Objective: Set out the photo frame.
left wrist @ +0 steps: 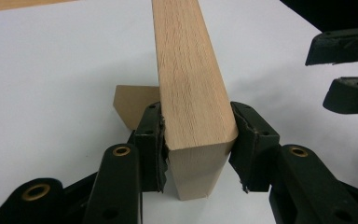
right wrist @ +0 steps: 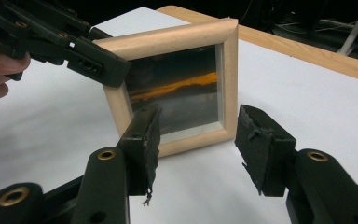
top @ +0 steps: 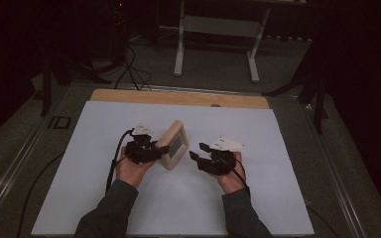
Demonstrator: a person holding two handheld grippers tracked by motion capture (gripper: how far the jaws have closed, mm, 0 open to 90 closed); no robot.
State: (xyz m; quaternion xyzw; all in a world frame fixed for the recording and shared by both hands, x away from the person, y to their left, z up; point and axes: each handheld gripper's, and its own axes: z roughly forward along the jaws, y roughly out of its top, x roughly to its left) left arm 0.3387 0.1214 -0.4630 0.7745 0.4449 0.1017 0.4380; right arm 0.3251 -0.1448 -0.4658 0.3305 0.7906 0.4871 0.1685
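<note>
A small light-wood picture frame (top: 173, 144) with dark glass stands upright on the white sheet (top: 129, 198) near the table's middle. My left gripper (top: 161, 151) is shut on its left side edge. In the left gripper view the pads press both faces of the frame (left wrist: 191, 84), and a brown back stand (left wrist: 130, 105) pokes out behind it. My right gripper (top: 198, 150) is to the right of the frame and open. In the right gripper view its jaws (right wrist: 198, 140) stand apart just in front of the glass (right wrist: 177, 88), touching nothing. The left gripper (right wrist: 98, 63) grips the frame's upper left corner there.
The white sheet covers a wooden board whose bare strip (top: 178, 97) shows along the far edge. A grey metal stand (top: 216, 29) and cables (top: 129, 69) are on the dark floor beyond. Both forearms in dark sleeves (top: 111, 210) come in from the bottom.
</note>
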